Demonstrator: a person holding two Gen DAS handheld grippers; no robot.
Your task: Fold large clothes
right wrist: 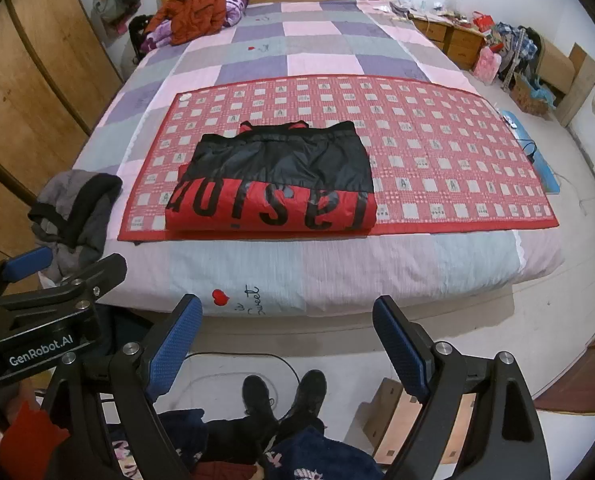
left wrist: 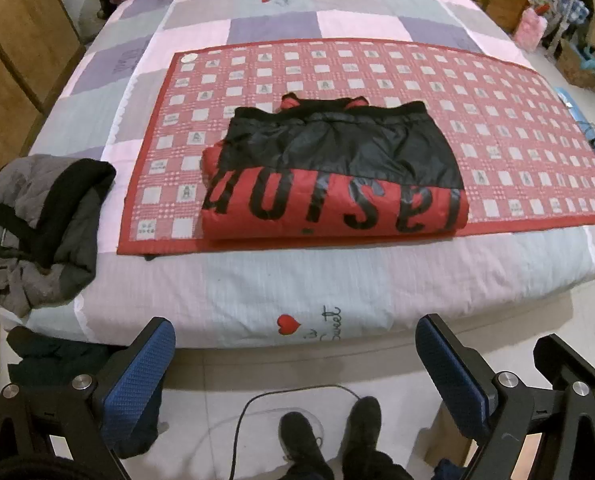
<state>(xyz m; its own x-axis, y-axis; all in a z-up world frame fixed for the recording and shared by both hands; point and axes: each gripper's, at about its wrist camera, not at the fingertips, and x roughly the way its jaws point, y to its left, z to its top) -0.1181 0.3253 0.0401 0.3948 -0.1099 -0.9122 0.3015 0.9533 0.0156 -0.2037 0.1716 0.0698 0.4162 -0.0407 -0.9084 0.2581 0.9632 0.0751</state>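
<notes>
A red and black jacket point(left wrist: 333, 172) lies folded into a neat rectangle on a red checked mat point(left wrist: 517, 128) on the bed; it also shows in the right wrist view point(right wrist: 273, 184) on the same mat point(right wrist: 437, 160). My left gripper point(left wrist: 295, 356) is open and empty, held back from the bed's near edge above the floor. My right gripper point(right wrist: 287, 332) is open and empty too, also short of the bed's near edge. The left gripper's body shows at the left of the right wrist view.
A grey and black garment point(left wrist: 45, 224) lies crumpled at the bed's near left corner, also in the right wrist view point(right wrist: 77, 216). An orange jacket point(right wrist: 193, 10) lies by the headboard. Wooden wardrobe point(right wrist: 25, 92) stands left. My shoes point(right wrist: 285, 396) and a cable are on the floor.
</notes>
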